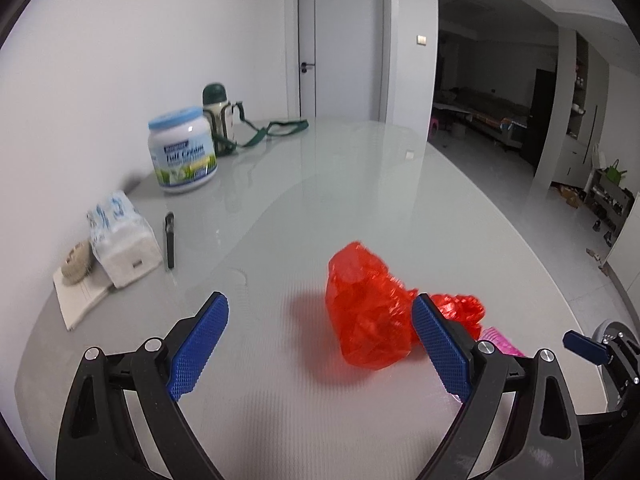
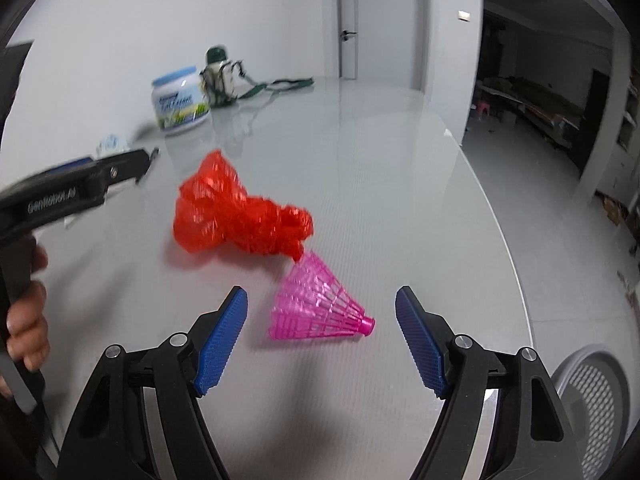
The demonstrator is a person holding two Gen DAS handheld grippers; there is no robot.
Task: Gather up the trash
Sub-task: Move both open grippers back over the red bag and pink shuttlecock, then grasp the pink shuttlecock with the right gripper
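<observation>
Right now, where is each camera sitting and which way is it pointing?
Left wrist: rides on the left tongs, looking forward across the grey table at the red plastic bag; its own blue pads, spread open, frame the view.
Right wrist: rides on the right tongs, open, looking across the table at the pink shuttlecock; the left tongs and the person's hand show at the left edge.
Shared: bag, shuttlecock, milk powder jar, green flask, door.

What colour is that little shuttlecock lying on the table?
Bright pink, see-through plastic. The shuttlecock shows best in the right wrist view.
</observation>
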